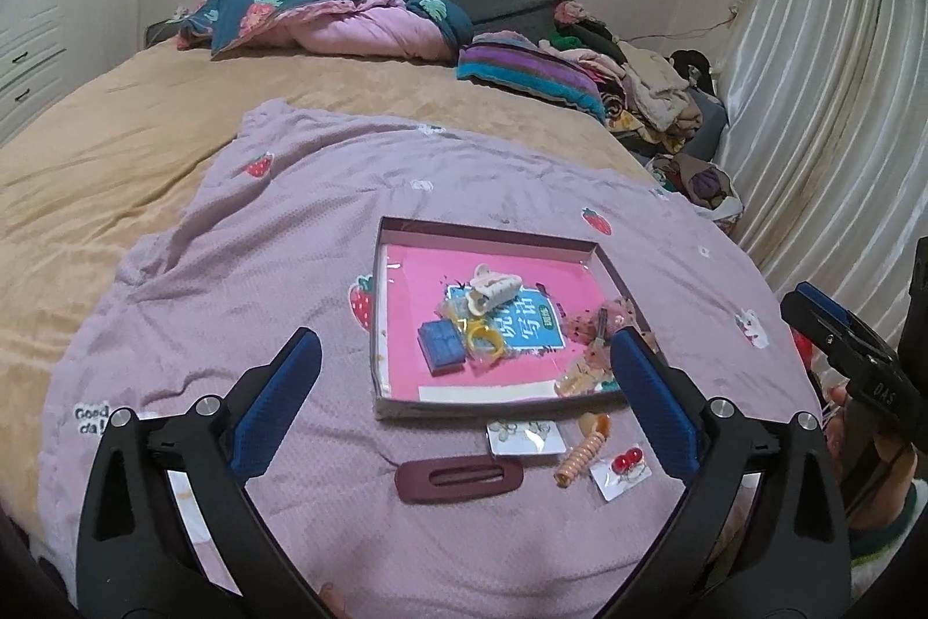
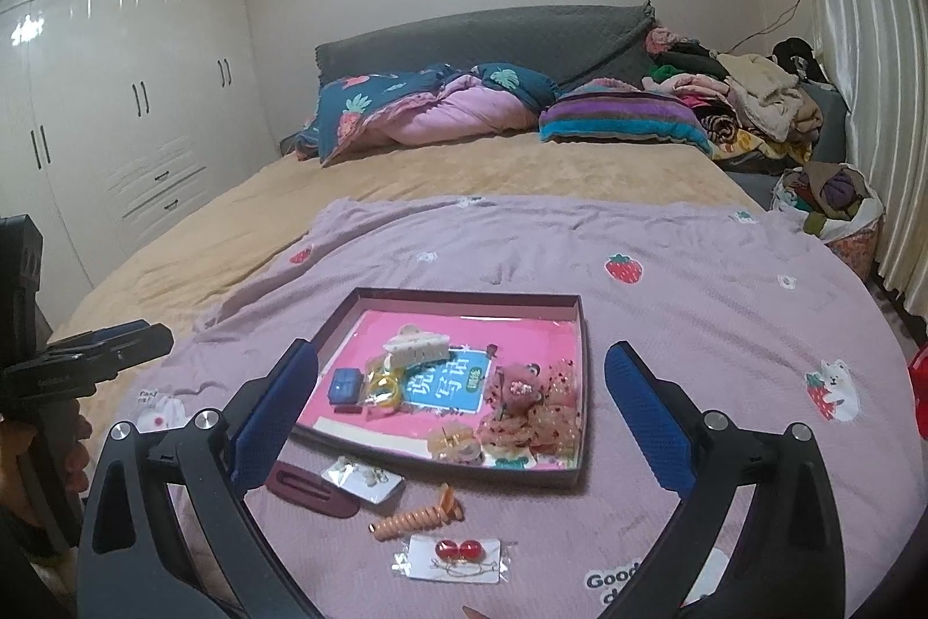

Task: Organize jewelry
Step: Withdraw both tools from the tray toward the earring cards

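Both grippers hung over the near edge of the bed: the left gripper [image 1: 464,369] had its fingers spread wide with nothing between them, and the right gripper [image 2: 461,387] likewise stood apart and empty. Just beyond lay a dark red hair clip [image 1: 459,480], an orange spiral hair tie [image 2: 414,517] and carded red earrings [image 2: 455,558] on the purple blanket [image 1: 232,271], near the box [image 2: 583,329] of jewelry.

The right fingers [image 1: 632,358] cover part of the scrunchies [image 1: 597,329] in the tray [image 1: 493,236]. The left fingers [image 2: 272,410] hide one end of the maroon clip [image 2: 313,494]. The earring cards' [image 2: 452,558] small pieces are too tiny to make out.
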